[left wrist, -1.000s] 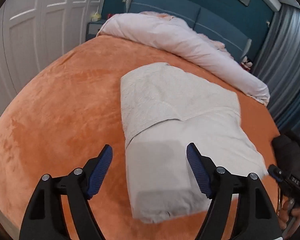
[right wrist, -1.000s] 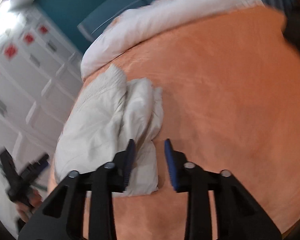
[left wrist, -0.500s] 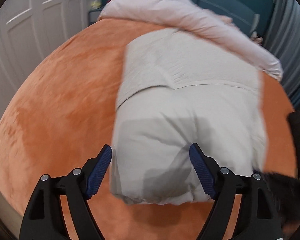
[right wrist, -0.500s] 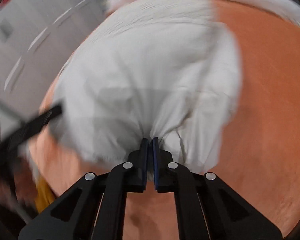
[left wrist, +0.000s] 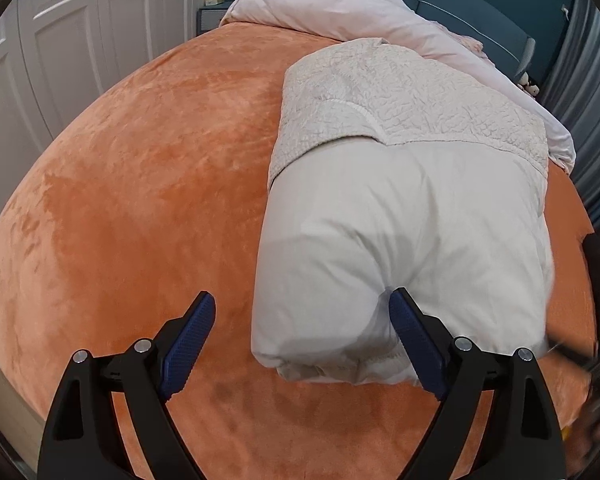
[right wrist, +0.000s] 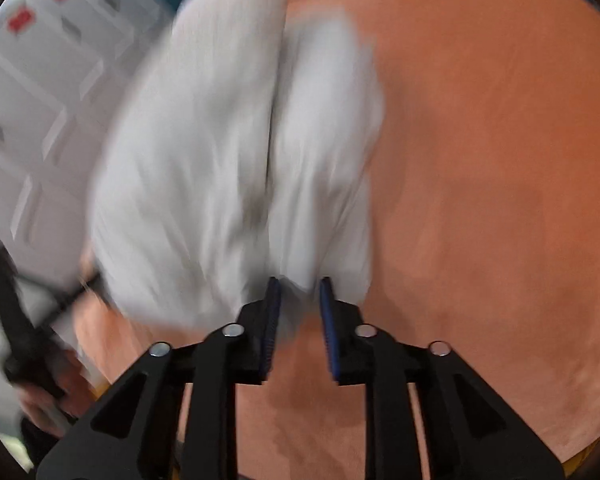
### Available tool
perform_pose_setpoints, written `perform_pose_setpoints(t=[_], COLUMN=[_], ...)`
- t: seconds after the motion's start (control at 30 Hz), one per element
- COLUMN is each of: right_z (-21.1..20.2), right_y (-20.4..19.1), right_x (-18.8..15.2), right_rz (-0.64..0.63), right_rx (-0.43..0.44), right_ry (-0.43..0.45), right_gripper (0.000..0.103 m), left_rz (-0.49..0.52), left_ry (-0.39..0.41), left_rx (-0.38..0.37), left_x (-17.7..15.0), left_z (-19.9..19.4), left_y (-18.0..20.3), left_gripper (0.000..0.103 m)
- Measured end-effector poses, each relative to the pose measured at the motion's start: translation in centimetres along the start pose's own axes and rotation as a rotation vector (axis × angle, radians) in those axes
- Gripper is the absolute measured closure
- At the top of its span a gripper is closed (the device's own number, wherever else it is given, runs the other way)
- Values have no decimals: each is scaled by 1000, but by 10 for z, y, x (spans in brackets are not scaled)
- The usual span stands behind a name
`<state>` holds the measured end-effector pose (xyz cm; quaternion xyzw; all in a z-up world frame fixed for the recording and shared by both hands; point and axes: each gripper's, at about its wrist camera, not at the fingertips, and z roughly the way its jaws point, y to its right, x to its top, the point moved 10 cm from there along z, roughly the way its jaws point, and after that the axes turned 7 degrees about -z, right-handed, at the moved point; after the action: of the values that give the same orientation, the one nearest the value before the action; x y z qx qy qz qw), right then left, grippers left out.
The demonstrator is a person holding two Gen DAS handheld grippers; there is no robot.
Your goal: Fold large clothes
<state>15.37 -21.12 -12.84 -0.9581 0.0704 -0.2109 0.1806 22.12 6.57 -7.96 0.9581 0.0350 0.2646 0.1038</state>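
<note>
Left wrist view: folded white garment (left wrist: 404, 248) lies partly between the wide-open left claw (left wrist: 300, 336), its right pad touching.

Black claw (left wrist: 300, 338), ribbed blue pads (left wrist: 188, 350)

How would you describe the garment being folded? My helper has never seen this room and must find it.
Find the bed with the orange cover. The folded white garment lies on it, nearer the foot than the rumpled pale duvet by the headboard. Unlike the duvet, it is a compact bundle, smooth in front with a crinkly textured layer behind.
</note>
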Motion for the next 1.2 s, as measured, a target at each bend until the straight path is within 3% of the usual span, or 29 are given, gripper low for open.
perform_pose_setpoints(t=[0.1,0.2,0.27,0.33,0.4,0.53,0.6,0.63,0.67,0.7,0.77,0.87,1.07,1.2], right_z=[9,-36,-74,-92,-87,-36,-13,-7,-3,-3,-18,-38,7,-38], right_y=[6,3,-17,-40,-58,-48,-41,-38,-37,-41,-40,-32,0,-10], right_x=[-18,-6,16,36,49,54,51,52,48,47,48,50,22,31], right_rz=[-25,-38,-103,-166,-204,-121,-68,-38,-17,1,-10,-22,-5,30], right_rx=[-133,-242,-259,-247,-195,-132,-120,-97,-55,4,10,-21,-108,-124], right_ry=[-13,143,267,317,292,159,115,111,106,101,133,211,79,176], right_gripper=[86,86,86,85,76,73,55,53,64,93,101,102,101,99], left_rz=[24,63,83,86,83,76,75,74,72,71,65,59,82,99], left_ry=[4,34,50,57,58,51,47,45,44,42,37,36,-2,11], left_rx=[25,51,74,90,93,98,99,98,97,96,94,86,63,84], left_x=[-3,-1,-1,0,0,0,-1,0,-1,0,0,0,-15,-19], left_z=[-7,-18,-21,-22,-23,-23,-23,-23,-22,-21,-19,-18,-4,-12], left_y=[1,2,3,4,7,7,6,6,6,5,5,7,17,21], left_gripper=[16,16,16,16,16,16,16,16,16,16,16,16,9,11])
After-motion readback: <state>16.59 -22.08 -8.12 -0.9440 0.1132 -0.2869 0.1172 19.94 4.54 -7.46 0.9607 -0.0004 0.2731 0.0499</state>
